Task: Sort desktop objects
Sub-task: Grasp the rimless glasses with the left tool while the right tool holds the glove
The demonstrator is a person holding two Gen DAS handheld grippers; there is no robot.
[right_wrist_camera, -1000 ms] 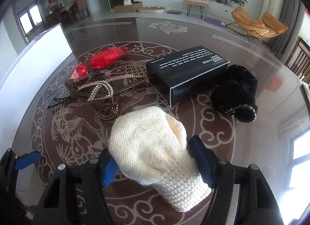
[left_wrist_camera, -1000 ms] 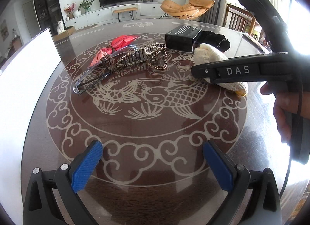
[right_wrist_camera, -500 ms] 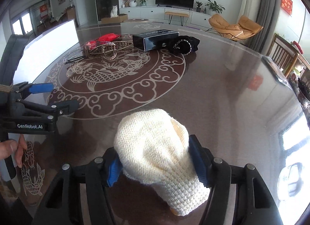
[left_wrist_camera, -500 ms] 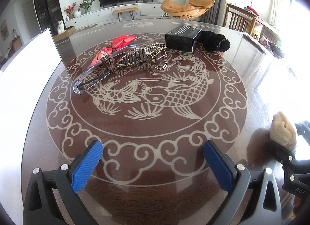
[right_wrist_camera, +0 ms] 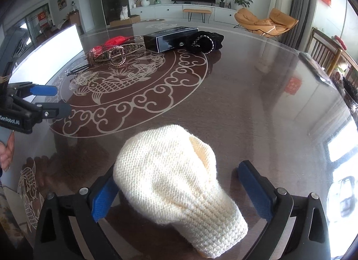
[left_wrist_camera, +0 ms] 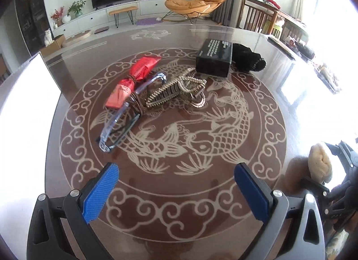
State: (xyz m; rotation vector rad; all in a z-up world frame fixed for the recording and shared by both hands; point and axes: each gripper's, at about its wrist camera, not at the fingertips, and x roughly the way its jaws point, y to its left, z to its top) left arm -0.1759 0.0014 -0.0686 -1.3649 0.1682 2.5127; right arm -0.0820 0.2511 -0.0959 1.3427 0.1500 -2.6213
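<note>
A cream knitted glove (right_wrist_camera: 176, 179) lies on the dark table between the wide-apart fingers of my right gripper (right_wrist_camera: 179, 189), near the table's right side; the right pad stands clear of it. It also shows at the right edge of the left wrist view (left_wrist_camera: 318, 164). My left gripper (left_wrist_camera: 176, 190) is open and empty above the fish pattern. Ahead of it lie clear glasses (left_wrist_camera: 125, 116), a red packet (left_wrist_camera: 134, 78), a beaded belt (left_wrist_camera: 176, 89), a black box (left_wrist_camera: 213, 58) and a black fuzzy item (left_wrist_camera: 249, 60).
A white board (left_wrist_camera: 24, 94) stands along the table's left side. The round glass-topped table (right_wrist_camera: 257, 103) has a fish design in its centre. Wooden chairs (left_wrist_camera: 257, 18) stand beyond the far right edge.
My right gripper carried the glove from the middle of the table to the right side, then opened its fingers. My left gripper moved a little forward.
</note>
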